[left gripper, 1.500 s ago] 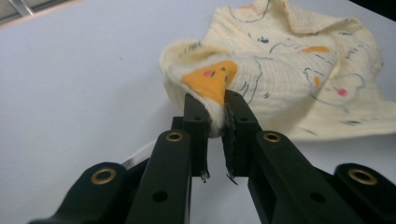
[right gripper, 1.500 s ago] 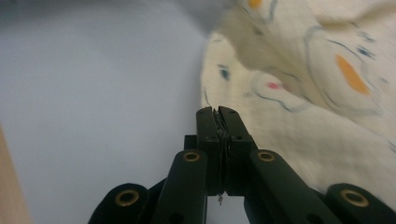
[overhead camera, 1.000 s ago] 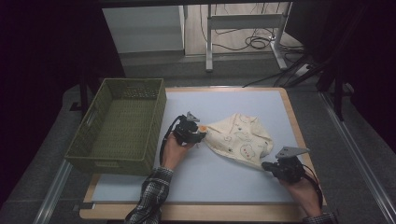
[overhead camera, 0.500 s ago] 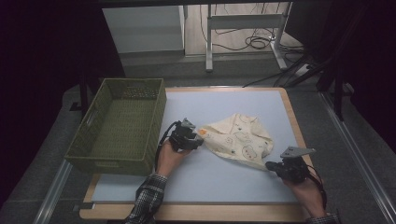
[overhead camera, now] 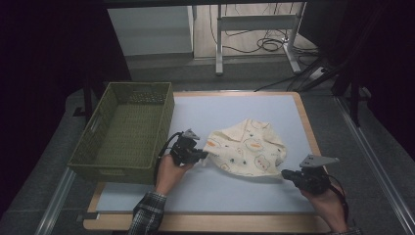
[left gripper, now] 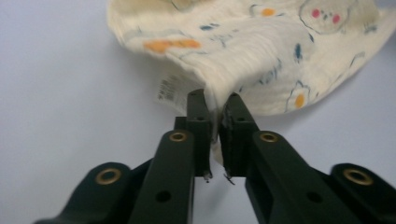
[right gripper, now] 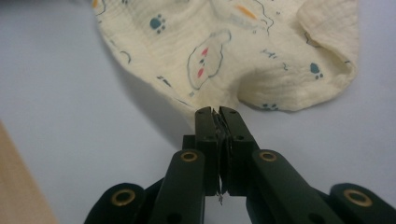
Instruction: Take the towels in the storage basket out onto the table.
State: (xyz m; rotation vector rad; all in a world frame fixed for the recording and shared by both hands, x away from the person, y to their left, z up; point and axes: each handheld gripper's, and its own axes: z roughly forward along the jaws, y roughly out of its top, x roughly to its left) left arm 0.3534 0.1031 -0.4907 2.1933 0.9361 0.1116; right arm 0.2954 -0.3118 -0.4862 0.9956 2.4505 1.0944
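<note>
Left gripper (left gripper: 215, 105): its jaws have just been closing and now pinch the edge of the cream printed cloth (overhead camera: 247, 147), beside a small white label (left gripper: 168, 88). Right gripper (right gripper: 217, 114): jaws clamped tight on the cloth's opposite edge, fabric squeezed between the pads. How much cloth sits inside either grip is hidden by the jaws themselves. From the high view the cloth lies rumpled in mid-bench between the two grippers, left gripper (overhead camera: 188, 149) at its left edge, right gripper (overhead camera: 306, 177) at its lower right corner; the printed animals and paw marks read clearly only close up. Green woven basket (overhead camera: 125, 132) stands on the pale blue bench (overhead camera: 235, 110) at left. Beyond, dim floor with cables (overhead camera: 264, 44).
</note>
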